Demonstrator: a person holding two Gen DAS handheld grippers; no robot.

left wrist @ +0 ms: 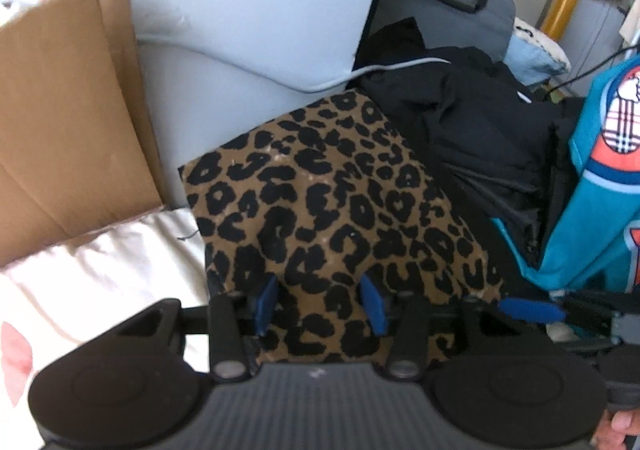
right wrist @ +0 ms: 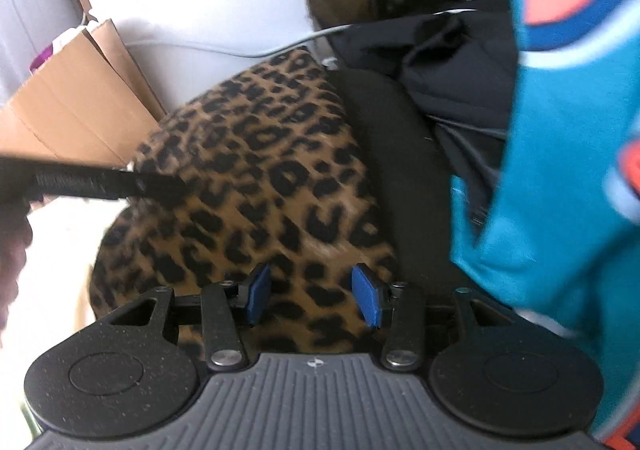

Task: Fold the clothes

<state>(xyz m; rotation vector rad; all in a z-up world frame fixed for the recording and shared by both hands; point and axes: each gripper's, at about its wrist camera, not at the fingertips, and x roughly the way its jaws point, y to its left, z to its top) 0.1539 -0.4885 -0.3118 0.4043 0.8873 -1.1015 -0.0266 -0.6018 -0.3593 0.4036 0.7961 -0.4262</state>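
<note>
Leopard-print garment [left wrist: 332, 201], folded, on white bedding [left wrist: 92, 262].

My left gripper [left wrist: 322, 304] hovers over its near edge, blue pads parted, nothing pinched. My right gripper [right wrist: 310, 296] likewise stands open above it, apparently clear, though blurred. Black clothes [left wrist: 480, 121] lie beyond it; a teal jersey [left wrist: 592, 189] hangs right; cardboard [left wrist: 68, 109] left.

My left gripper [left wrist: 322, 304] hangs just above the leopard-print cloth [left wrist: 332, 205]. Its blue pads [left wrist: 267, 304] are apart and grip nothing. The cloth lies folded flat. A pile of black clothes [left wrist: 472, 121] sits to its right, touching it. A teal jersey [left wrist: 596, 185] hangs further right. A brown cardboard piece [left wrist: 68, 117] leans on the left, and a white cloth [left wrist: 104, 270] lies below it. My right gripper's blue pad [left wrist: 532, 310] peeks in at the right.
</note>
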